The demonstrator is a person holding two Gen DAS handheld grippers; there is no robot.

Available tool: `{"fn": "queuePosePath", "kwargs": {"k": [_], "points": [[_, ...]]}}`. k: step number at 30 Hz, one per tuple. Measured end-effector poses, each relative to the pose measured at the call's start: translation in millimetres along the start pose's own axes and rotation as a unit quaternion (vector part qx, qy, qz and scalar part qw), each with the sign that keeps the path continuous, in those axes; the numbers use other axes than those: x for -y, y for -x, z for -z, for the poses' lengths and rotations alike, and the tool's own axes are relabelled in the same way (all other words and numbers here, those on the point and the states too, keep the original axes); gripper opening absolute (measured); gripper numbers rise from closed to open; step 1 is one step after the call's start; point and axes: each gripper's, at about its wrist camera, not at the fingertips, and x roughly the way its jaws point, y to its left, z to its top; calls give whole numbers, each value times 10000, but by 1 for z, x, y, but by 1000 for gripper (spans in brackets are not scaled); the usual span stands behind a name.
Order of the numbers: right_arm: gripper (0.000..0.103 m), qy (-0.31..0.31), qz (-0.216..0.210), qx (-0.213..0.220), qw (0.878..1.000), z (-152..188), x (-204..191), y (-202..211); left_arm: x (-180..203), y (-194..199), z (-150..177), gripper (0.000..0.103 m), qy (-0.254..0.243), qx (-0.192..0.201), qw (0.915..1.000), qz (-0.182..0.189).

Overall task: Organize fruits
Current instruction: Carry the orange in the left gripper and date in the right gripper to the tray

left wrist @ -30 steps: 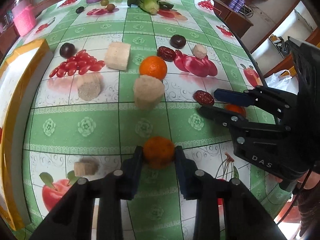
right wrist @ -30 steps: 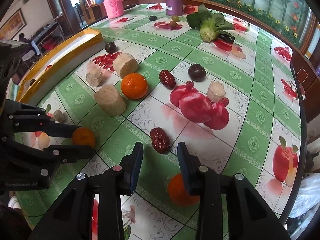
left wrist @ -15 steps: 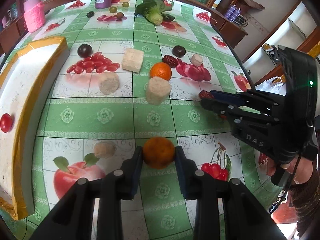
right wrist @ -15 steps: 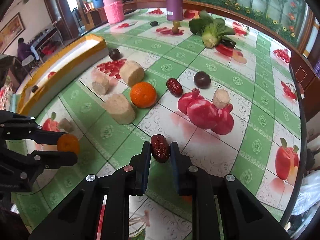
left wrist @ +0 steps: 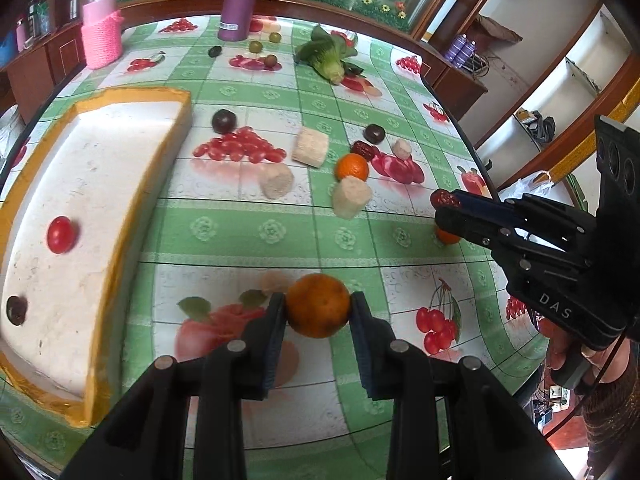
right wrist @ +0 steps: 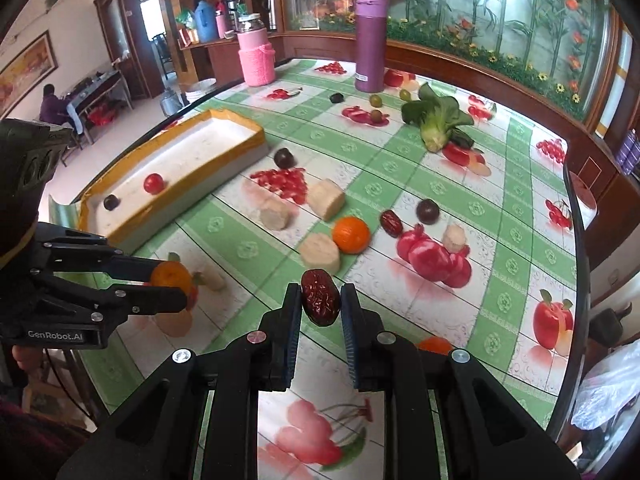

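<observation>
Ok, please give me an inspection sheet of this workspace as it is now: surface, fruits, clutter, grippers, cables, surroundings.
Surface: table under a green checked fruit-print cloth.
Job's things: orange-rimmed white tray holds a cherry tomato and a dark plum; loose on the cloth are an orange, a red date, two dark plums and another orange.
Clutter: pale cut chunks, leafy greens, purple flask, pink-sleeved jar.
Grippers: left gripper shut on a tangerine; right gripper shut on a jujube.
Cables: one at the right hand, left view.
Surroundings: cabinets, a seated person far off.
</observation>
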Motion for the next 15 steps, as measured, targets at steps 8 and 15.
{"fn": "queuePosePath", "kwargs": {"k": [8,15], "points": [[19,406,-243,25,9989,-43,-59,-27,-60,32,3,35,372,268,9988,-169],[19,562,-618,35,9965,-99,-109,-70,-135,51,-1,35,805,393,9940,-631]]}}
